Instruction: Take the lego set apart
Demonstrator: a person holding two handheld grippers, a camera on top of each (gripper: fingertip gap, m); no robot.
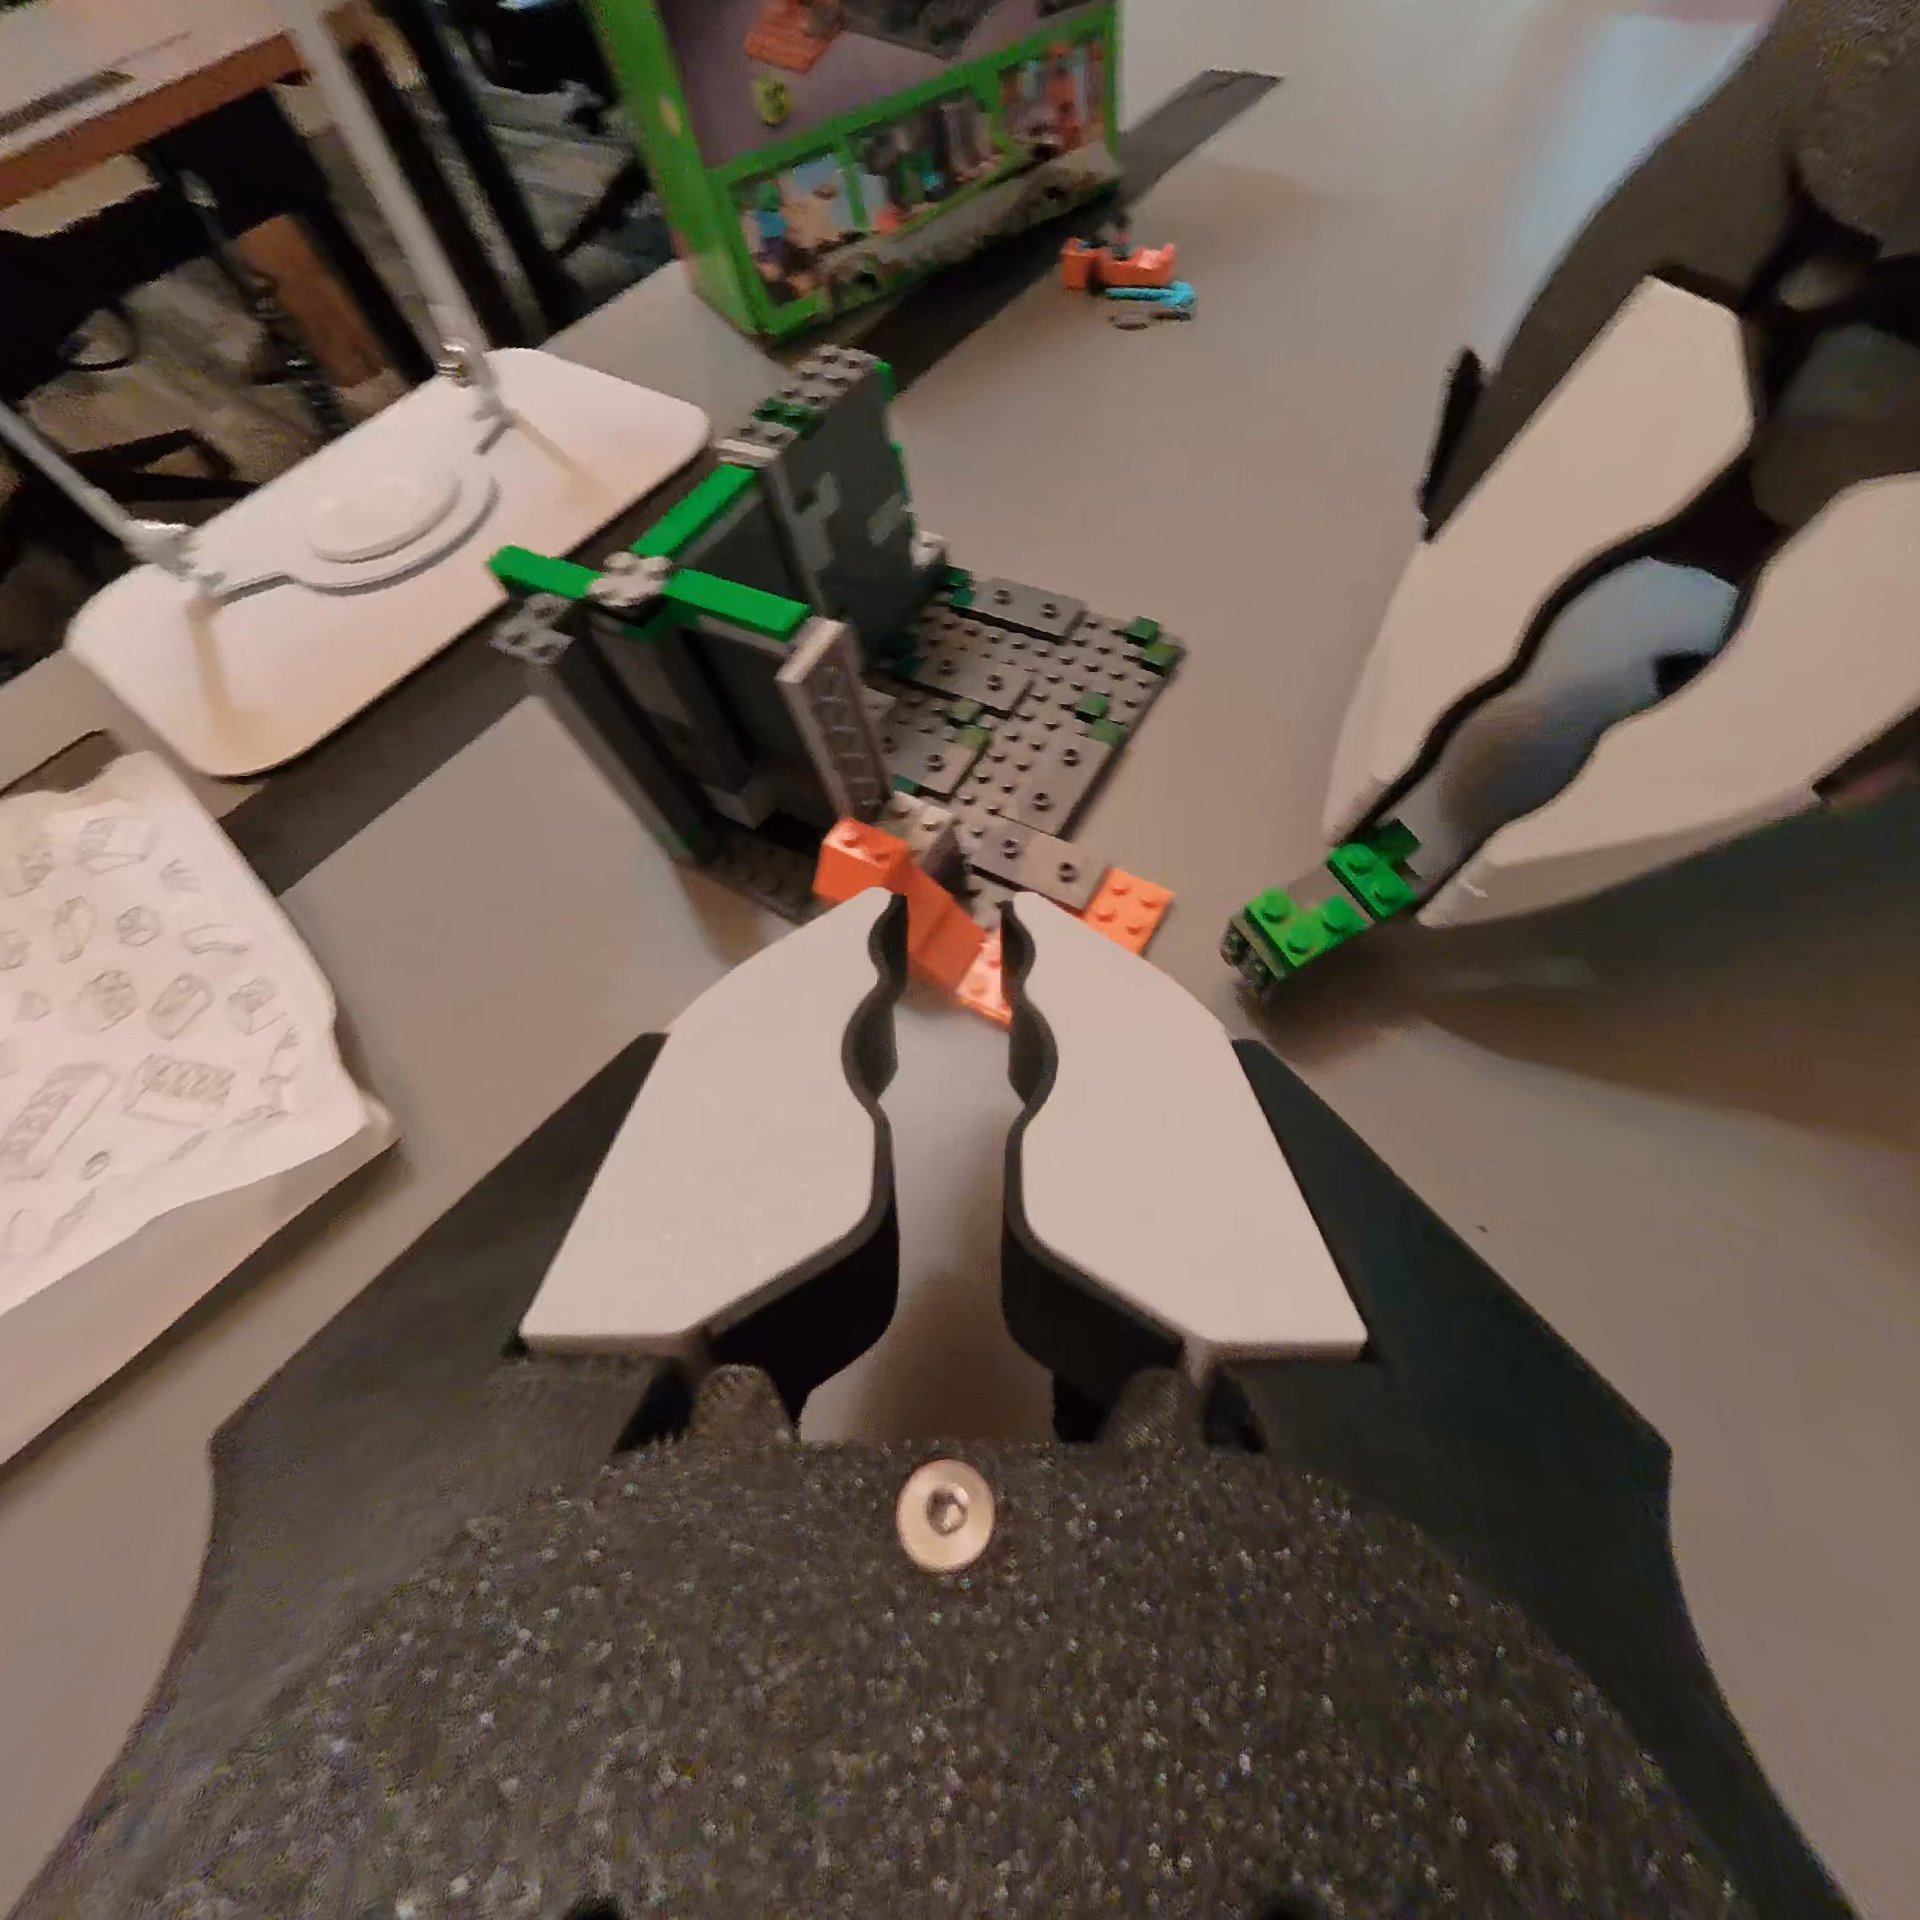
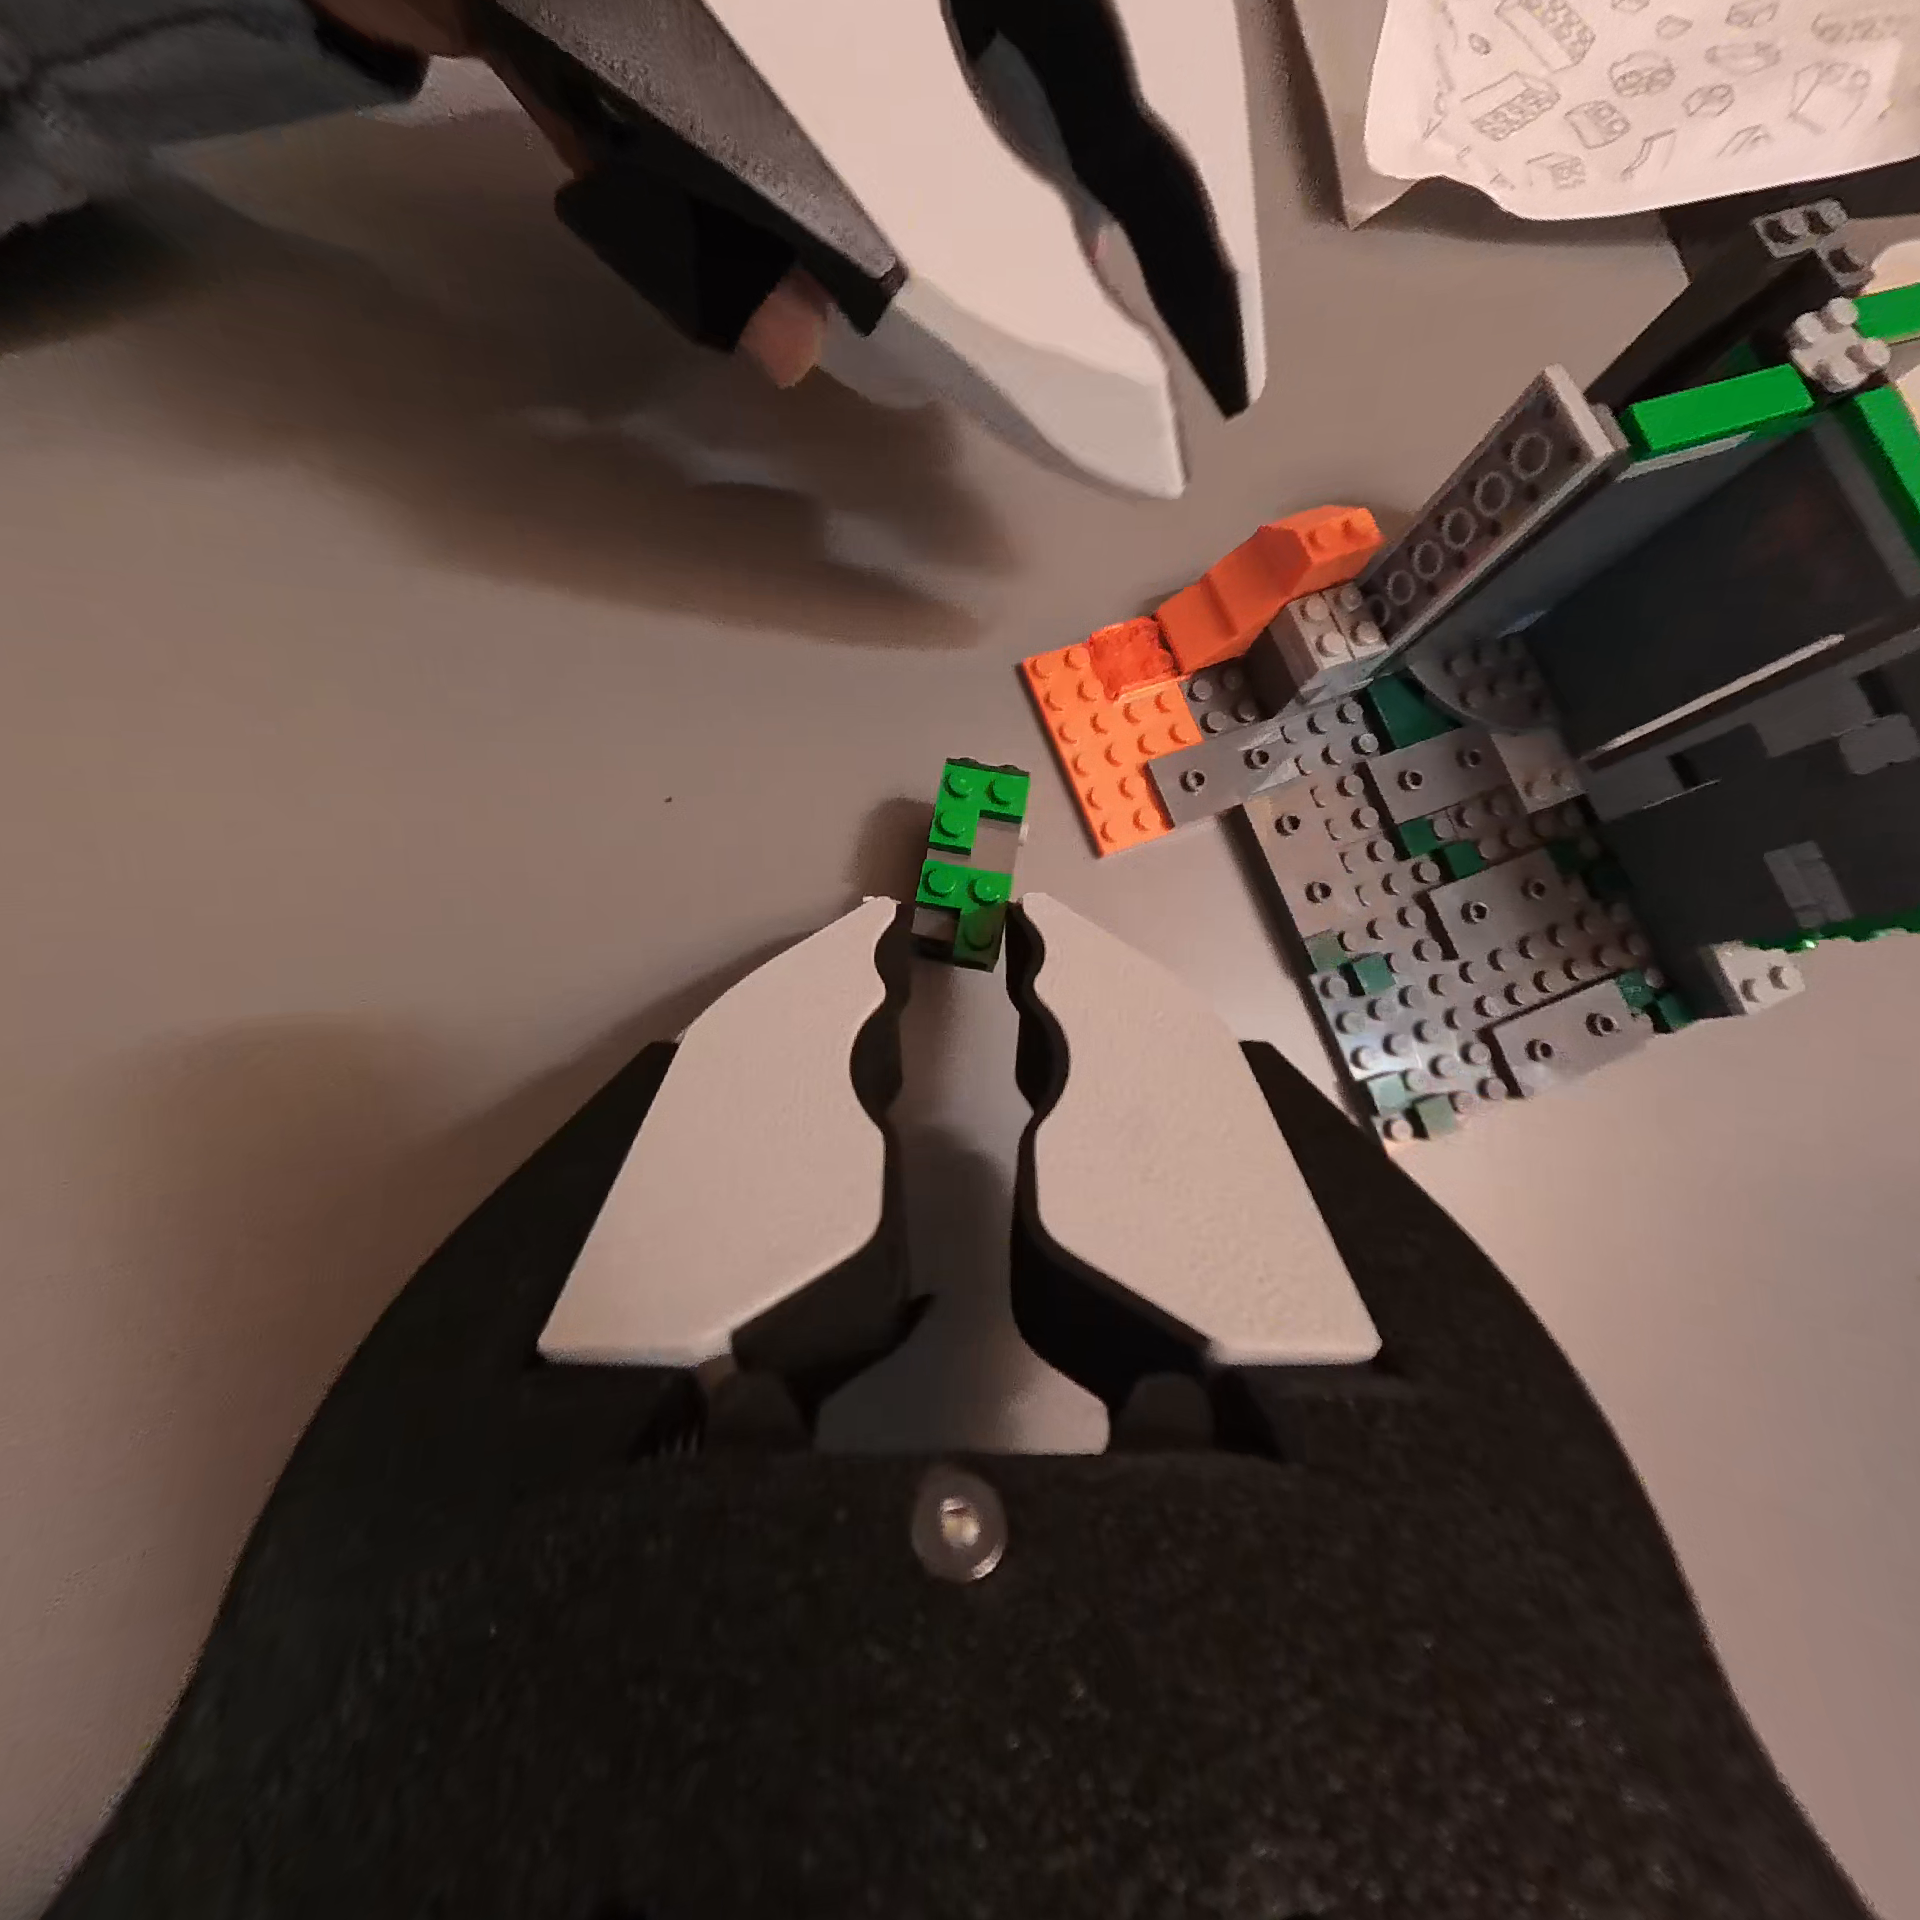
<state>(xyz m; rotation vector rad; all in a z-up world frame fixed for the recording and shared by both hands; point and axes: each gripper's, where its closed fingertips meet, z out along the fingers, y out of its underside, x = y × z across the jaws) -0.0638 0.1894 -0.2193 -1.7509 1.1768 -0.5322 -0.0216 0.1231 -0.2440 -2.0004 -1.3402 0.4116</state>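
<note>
Far left on the table sits a printed sheet, then a white stand base, neither in play. Centre is the lego set: grey studded base, dark walls upright at its left, green bars on top, orange plates at its near edge; the green box stands far behind it. My left gripper is parted by a narrow gap, tips right at the orange sloped piece on the near corner. The piece shows in the gap, but I can't tell whether the fingers are touching it, so not calling it a grip. To the right, well clear of the set, my right gripper is also slightly open with a small green and grey chunk lying on the table, its near end between the tips; looks released or about to be, not clamped. Step in hand, as I judge it: left takes the orange slope off. To do it well, close squarely on the slope's sides, not the plate under it, and lever upward from one end. The set isn't held down, so the right should leave the chunk and pin the grey base first, else the whole model lifts or slides.
</note>
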